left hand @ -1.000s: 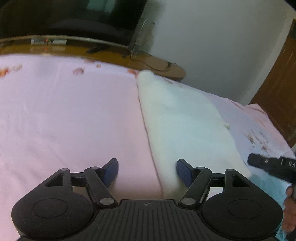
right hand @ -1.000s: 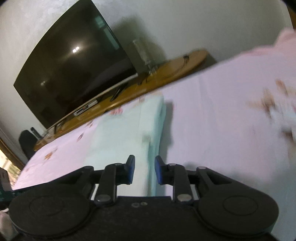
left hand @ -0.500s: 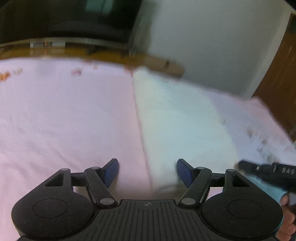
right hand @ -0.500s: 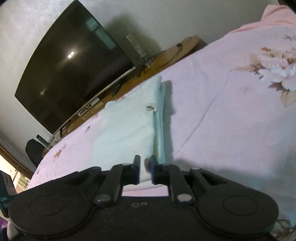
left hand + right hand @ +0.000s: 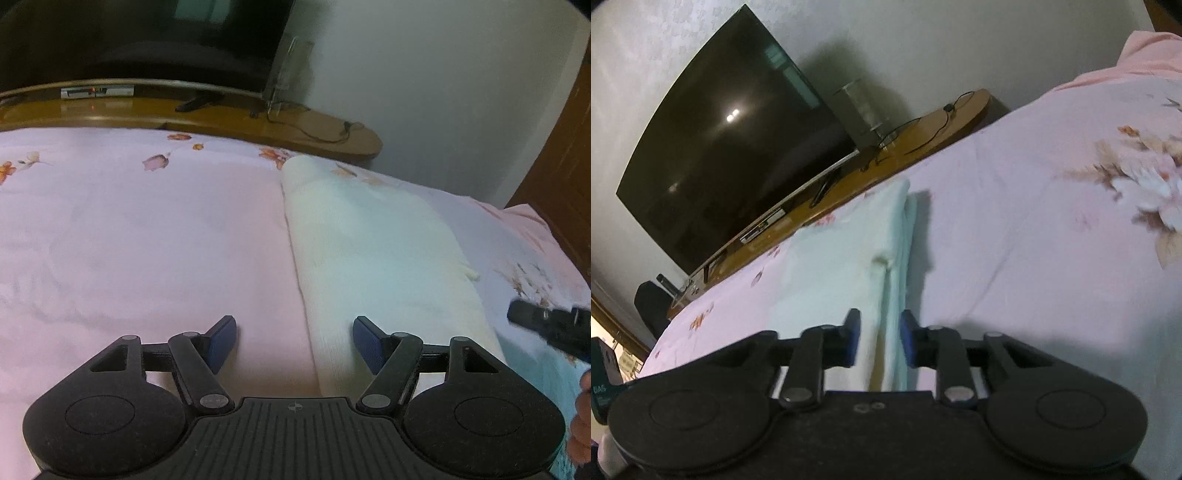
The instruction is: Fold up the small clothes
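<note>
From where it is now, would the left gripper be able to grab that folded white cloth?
Probably yes. The left gripper is open, and the near left edge of the white cloth already lies between its fingers on the pink bedsheet. Nothing lies in between.

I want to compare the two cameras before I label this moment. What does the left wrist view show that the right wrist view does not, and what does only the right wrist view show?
Only the left wrist view shows the garment's left edge, a brown door, and the left gripper, open wide.

Only the right wrist view shows the garment's layered right edge, the large flower print, and the right gripper, jaws apart around that edge.

Both show the pale folded garment lying on the pink floral bedsheet, the dark television and the wooden stand.
</note>
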The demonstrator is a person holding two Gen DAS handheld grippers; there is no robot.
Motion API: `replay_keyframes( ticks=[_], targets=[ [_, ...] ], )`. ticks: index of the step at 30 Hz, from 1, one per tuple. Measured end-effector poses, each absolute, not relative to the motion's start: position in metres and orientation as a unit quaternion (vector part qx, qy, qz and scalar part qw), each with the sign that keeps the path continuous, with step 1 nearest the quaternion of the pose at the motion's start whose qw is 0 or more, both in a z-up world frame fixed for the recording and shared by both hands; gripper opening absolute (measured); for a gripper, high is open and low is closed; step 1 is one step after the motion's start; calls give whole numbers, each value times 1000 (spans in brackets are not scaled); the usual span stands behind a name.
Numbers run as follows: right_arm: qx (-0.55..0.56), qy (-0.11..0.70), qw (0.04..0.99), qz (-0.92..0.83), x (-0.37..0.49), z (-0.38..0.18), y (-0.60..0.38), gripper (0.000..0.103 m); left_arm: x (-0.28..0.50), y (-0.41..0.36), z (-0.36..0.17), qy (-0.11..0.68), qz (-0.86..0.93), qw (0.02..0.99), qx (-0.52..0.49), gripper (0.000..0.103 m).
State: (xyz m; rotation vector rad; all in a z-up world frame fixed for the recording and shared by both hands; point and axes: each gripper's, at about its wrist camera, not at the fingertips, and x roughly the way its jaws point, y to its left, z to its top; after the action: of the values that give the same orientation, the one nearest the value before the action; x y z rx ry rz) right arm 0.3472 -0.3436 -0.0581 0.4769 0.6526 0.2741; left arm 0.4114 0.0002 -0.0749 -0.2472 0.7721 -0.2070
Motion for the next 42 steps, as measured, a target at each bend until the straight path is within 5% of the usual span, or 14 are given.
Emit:
replay_keyframes(
  ticks=[8, 9, 10, 16, 20, 34, 37, 39, 42],
  targets=[
    [214, 331, 910, 125, 405, -66, -328, 30, 434, 1, -86, 375, -96, 911, -142, 70],
    [209, 338, 909, 124, 410, -68, -326, 29, 435, 1, -87, 375, -95, 910, -147, 70],
    [206, 341, 908, 127, 412, -71, -323, 15, 435, 2, -88, 375, -95, 910, -150, 70],
    [247, 362, 888, 139, 417, -85, -338, 13, 444, 13, -89, 359, -102, 910, -180, 69],
    [285, 322, 885, 177, 405, -67, -351, 27, 455, 15, -88, 353, -108, 911, -185, 69],
    [313, 347, 869, 161, 419, -81, -361, 35, 486, 15, -110, 403, -181, 838, -320, 69],
    [308, 345, 870, 170, 423, -79, -359, 51, 490, 12, -111, 406, -184, 841, -308, 69],
    [276, 359, 875, 170, 429, -84, -350, 12, 492, 13, -110, 407, -184, 842, -304, 69],
    [331, 361, 856, 166, 432, -91, -365, 10, 492, 15, -106, 406, -183, 844, -299, 69]
  ],
)
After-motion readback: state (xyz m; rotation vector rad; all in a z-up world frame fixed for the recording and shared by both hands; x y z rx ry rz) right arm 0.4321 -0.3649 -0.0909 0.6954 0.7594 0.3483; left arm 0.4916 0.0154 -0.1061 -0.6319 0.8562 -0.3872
